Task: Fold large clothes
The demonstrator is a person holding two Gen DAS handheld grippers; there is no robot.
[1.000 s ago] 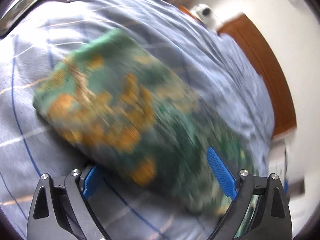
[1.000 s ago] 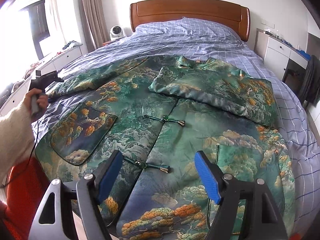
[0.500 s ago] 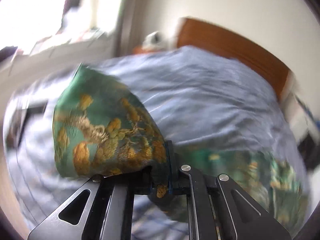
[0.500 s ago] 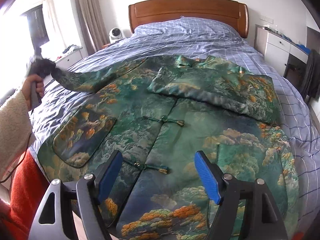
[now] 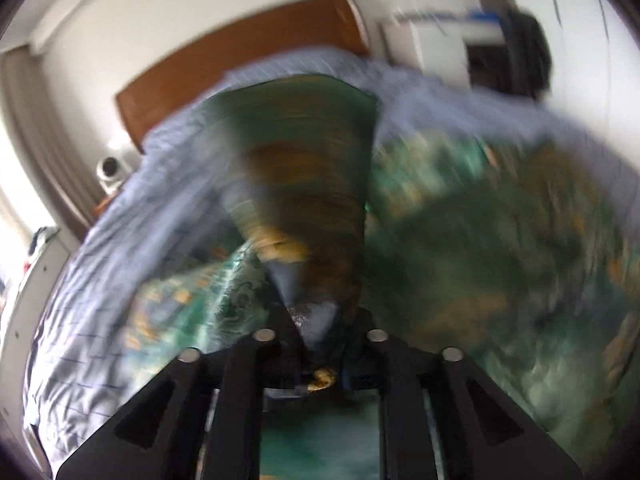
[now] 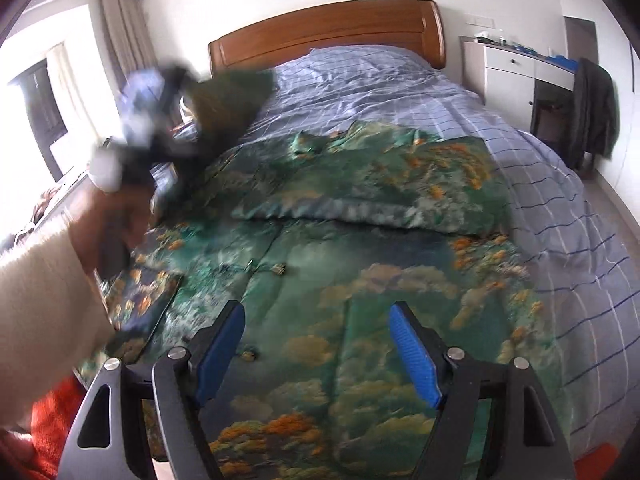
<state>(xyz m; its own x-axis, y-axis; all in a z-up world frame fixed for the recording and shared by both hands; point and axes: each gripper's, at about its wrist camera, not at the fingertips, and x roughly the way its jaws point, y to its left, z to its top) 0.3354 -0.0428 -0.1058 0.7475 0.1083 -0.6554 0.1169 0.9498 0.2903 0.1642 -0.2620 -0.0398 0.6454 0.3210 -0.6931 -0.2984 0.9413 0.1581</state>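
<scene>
- Since half a second ago, the left sleeve of the large green satin jacket with orange and gold cloud brocade [image 6: 360,280] has risen from beside the bed's left edge and swung high toward the collar, carried by the left gripper [image 5: 320,364].
- Spread flat, front up, the jacket covers most of the bed with the blue-and-white checked quilt [image 6: 560,184]; its right sleeve already lies folded across the chest.
- Judging by its puffy, quilted look, the jacket is soft, thick and fairly light, with a slick surface that may slide; seams, cuffs and hems look like the firmest places to grip.
- The lifted left sleeve [image 5: 304,168] hangs as a blurred cone, its cuff pinched between the left jaws, which are pressed together on the fabric.
- The right gripper [image 6: 316,344] hovers over the lower front, its blue-padded jaws spread wide and holding nothing.
- Small knotted frog buttons [image 6: 278,268] run down the centre seam.
- A polished wooden headboard [image 6: 328,32] stands behind.
</scene>
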